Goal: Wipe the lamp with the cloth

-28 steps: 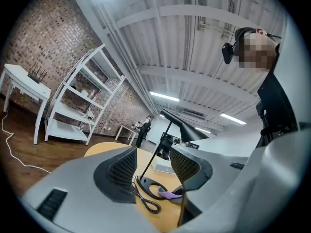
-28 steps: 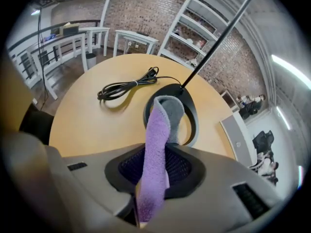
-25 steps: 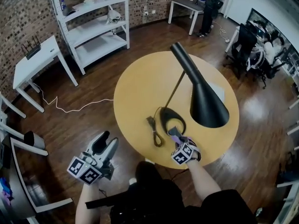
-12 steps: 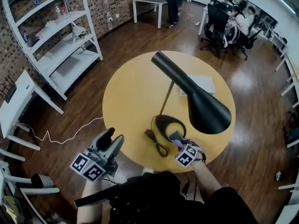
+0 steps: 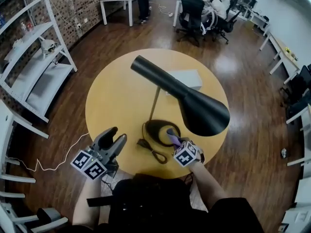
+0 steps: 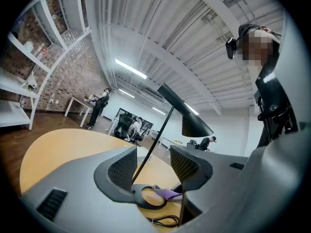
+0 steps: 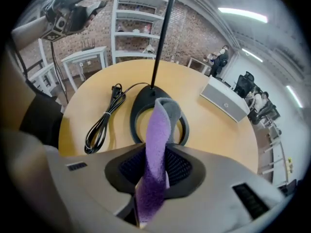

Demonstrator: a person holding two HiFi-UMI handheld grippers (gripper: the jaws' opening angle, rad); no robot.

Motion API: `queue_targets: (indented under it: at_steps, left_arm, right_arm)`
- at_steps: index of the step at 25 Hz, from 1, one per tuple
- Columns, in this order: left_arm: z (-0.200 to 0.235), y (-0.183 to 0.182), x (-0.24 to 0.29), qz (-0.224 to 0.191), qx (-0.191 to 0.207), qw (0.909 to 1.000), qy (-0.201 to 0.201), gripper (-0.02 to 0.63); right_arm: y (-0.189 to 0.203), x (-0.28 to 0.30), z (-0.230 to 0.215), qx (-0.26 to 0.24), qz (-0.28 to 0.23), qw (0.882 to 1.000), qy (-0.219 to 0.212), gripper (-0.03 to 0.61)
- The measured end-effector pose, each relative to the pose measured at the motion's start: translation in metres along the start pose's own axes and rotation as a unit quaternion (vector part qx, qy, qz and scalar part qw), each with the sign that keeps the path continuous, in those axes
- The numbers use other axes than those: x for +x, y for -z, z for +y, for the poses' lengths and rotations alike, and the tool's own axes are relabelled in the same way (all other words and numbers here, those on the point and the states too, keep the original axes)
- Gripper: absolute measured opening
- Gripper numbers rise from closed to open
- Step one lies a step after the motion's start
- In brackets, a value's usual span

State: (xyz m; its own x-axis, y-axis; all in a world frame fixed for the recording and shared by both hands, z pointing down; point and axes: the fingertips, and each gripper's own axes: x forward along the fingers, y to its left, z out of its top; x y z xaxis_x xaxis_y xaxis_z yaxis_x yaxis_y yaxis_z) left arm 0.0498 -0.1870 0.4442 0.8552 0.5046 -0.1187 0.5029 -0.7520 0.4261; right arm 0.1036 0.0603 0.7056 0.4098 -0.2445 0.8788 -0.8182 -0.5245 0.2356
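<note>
Right gripper (image 5: pixel 171 136): your jaws are closed down to a narrow gap and pinch the purple cloth (image 5: pixel 174 139). The right gripper view confirms it. The cloth (image 7: pixel 156 144) runs up through the middle of the right gripper (image 7: pixel 154 168), pressed by both pads, and its free end curls forward with a grey underside showing.

Lamp (image 5: pixel 194 106): it stands on the round wooden table (image 5: pixel 112 101), with the black ring-shaped base (image 5: pixel 154 129) near your edge. The thin stem rises from the base, and the long black cone shade leans out to your right above the tabletop.

Cloth relative to lamp: the gripper points steeply down at the near right side of the base. The free end of the cloth lies over the base ring (image 7: pixel 138 106) in the right gripper view. Whether it touches the ring cannot be determined. The shade sits higher and to the right, well apart from the cloth.

Left gripper (image 5: pixel 114 140): your jaws stand apart and hold nothing. It is held at the near left rim of the table, roughly level. In its own view the left gripper (image 6: pixel 153 165) frames the lamp stem far behind the jaws, not between the pads.

Other items: a coiled black power cord (image 5: pixel 151 150) lies beside the base on the left. A flat white box (image 5: pixel 187 76) rests on the far side of the table.
</note>
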Motion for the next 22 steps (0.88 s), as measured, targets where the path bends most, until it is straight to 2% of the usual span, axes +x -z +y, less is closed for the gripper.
queue_targets:
  at_steps: [3, 6, 10, 15, 20, 22]
  left_arm:
    - [0.006, 0.011, 0.015, 0.017, -0.012, 0.9994, 0.028, 0.209]
    - [0.010, 0.018, 0.023, 0.033, -0.024, 0.9975, 0.058, 0.209]
    - [0.030, 0.019, 0.029, 0.055, -0.038, 0.9939, 0.088, 0.209]
    - [0.056, 0.006, 0.042, 0.078, -0.045, 0.9880, 0.125, 0.209]
    - [0.070, 0.002, 0.051, 0.092, -0.054, 0.9804, 0.166, 0.209]
    - [0.072, 0.002, 0.052, 0.097, -0.059, 0.9768, 0.182, 0.209]
  right_arm:
    - [-0.002, 0.003, 0.003, -0.007, 0.025, 0.999, 0.030, 0.094]
    - [-0.002, 0.010, 0.027, -0.009, 0.031, 0.999, 0.019, 0.094]
    - [-0.010, 0.006, 0.032, 0.022, 0.047, 0.998, 0.032, 0.094]
    - [-0.017, 0.017, 0.043, 0.087, 0.075, 0.993, 0.031, 0.094]
    - [-0.039, 0.024, 0.072, 0.101, 0.090, 0.991, 0.019, 0.094]
    - [-0.046, 0.022, 0.078, 0.111, 0.087, 0.989, 0.038, 0.092]
